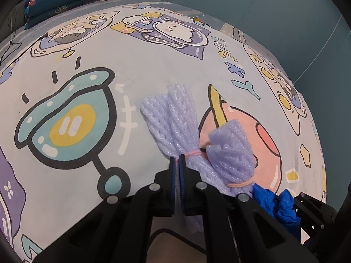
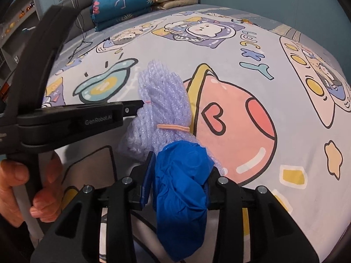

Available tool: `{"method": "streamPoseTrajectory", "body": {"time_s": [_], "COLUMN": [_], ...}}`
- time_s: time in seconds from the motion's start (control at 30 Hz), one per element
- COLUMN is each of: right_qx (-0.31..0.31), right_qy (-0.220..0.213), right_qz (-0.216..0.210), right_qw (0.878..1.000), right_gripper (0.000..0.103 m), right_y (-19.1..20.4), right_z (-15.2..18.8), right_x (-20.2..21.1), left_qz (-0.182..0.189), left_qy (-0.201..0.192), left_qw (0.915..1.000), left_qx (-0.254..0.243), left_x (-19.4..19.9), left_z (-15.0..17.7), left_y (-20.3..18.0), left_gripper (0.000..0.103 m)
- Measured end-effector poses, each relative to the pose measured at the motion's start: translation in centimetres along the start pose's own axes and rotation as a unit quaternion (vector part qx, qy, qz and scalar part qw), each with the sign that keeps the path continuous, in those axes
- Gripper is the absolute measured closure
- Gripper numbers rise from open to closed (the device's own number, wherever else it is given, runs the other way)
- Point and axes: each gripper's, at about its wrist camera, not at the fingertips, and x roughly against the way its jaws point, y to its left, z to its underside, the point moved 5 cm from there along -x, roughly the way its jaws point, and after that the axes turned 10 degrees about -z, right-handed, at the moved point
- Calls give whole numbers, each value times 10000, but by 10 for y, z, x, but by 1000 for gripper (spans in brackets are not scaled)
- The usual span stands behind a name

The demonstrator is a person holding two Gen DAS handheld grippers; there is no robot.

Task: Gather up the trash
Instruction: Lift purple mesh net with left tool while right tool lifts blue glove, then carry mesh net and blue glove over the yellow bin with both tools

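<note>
Lilac foam: a bundle of foam fruit netting lies on the bed, across the edge of the pink planet print, tied with a pink elastic band and a peach hair tie.
Blue plastic: a crumpled blue glove sits between the pads of the right tongs, touching the near end of the netting.
Left tongs: pressed together, their tips pinching the pink elastic band at the bundle's left side.
Right tongs: partly spread, with the glove filling the gap; whether the pads press on it cannot be told.
Hand: in the right wrist view, fingers wrap the handle of the left tool at the lower left.
Bedding: a cartoon space-print sheet covers the bed.
Far end: folded blankets, one teal with flamingos, one cream, are stacked at the headboard.
Cable: a thin black lead trails over the sheet near the blankets.
</note>
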Motion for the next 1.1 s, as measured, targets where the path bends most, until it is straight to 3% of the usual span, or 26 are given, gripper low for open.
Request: {"method": "streamPoseTrajectory", "body": {"time_s": [0.33,0.5,0.77,1.1], "right_qx": [-25,-244,-425,-363], "right_qy": [-167,-388,-954,-1684], "right_qz": [333,446,501,390], "right_qw": [9993,9980,9933,9843], "right_gripper": [93,95,95,95], "right_y": [-5,-17,-22,-1], "right_z": [-3,-6,-6,33], "right_x": [11,37,118,260], "left_qz": [-75,-17,-28,178], "left_qy": [-274,-534,-1062,-1766], "left_qw": [9996,9986,9943,9836], "left_qx": [-29,14,-23,-302], "left_x": [8,34,101,223], "left_z": [-3,-10,-10,29], "left_y": [0,8,16,4], "left_gripper": [102,102,102,102]}}
